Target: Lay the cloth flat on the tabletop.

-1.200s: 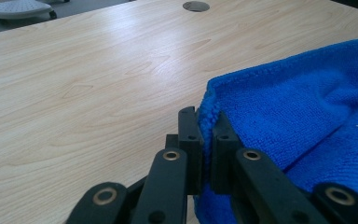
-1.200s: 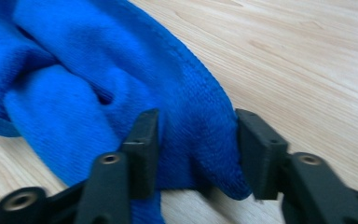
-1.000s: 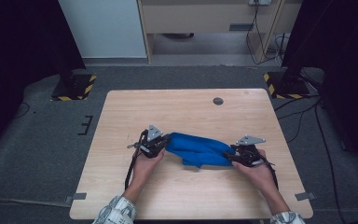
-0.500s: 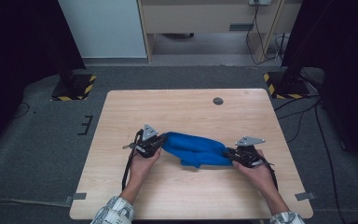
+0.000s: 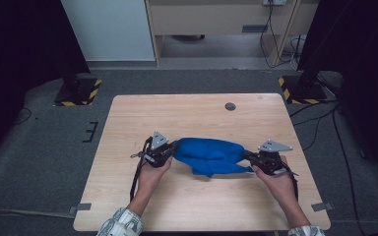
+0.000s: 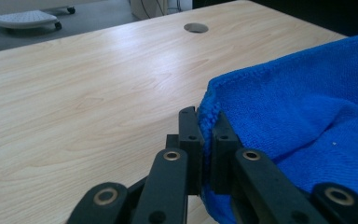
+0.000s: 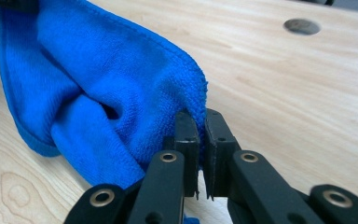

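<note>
A blue cloth (image 5: 210, 155) hangs bunched between the two grippers over the middle of the wooden table (image 5: 197, 115). My left gripper (image 5: 175, 146) is shut on the cloth's left corner; in the left gripper view the hem of the cloth (image 6: 307, 126) is pinched between the jaws of the left gripper (image 6: 205, 122). My right gripper (image 5: 246, 155) has just closed on the right corner. In the right gripper view the cloth (image 7: 102, 88) sags to the left from the jaws of the right gripper (image 7: 199, 125), which pinch its edge.
A round cable hole (image 5: 230, 106) sits in the table's far right part. Bare wood lies all around the cloth. Black stands with yellow-striped feet (image 5: 78, 91) flank the table on the floor.
The right gripper's jaws closed on the cloth's right corner and rose slightly with it. The cloth is drawn out longer between the two grippers. The left hand barely moved.
</note>
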A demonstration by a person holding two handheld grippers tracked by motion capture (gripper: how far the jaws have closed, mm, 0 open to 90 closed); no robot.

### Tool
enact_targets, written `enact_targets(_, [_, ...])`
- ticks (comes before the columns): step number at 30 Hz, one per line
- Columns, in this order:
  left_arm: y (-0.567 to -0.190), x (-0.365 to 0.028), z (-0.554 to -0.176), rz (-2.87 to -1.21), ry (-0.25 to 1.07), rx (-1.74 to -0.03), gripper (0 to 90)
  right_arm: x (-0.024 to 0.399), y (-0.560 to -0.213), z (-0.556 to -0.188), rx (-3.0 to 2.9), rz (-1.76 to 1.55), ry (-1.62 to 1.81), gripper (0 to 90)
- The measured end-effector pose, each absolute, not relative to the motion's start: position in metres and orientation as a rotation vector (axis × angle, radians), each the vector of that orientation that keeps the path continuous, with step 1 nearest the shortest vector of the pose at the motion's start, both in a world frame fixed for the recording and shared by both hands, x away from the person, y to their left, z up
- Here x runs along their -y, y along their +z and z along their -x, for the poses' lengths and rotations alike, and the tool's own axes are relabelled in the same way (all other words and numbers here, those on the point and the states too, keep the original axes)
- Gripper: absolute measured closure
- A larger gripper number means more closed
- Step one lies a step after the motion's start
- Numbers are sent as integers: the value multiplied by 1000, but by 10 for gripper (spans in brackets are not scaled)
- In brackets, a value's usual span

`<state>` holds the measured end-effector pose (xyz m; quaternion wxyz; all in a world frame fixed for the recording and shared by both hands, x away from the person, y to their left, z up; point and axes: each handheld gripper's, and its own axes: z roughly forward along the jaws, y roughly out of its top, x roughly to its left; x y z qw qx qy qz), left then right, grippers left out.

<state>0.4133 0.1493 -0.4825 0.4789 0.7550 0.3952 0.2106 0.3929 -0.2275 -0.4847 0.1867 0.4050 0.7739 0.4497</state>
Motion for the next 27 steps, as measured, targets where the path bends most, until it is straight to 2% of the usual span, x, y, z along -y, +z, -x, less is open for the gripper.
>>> enact_targets(16, [-463,-147,-408,-1799,490,-951,855,236,-440,-381,-2075,-1102,1297,864])
enact_targets(23, [-462,-142,-407,-1811,483,-950,852,232,-441,-390,-2068,-1108,1277,864])
enact_targets(27, [-466,-143,-409,-1811,481,-968,851,232,-454,-401,-2062,-1133,1260,864])
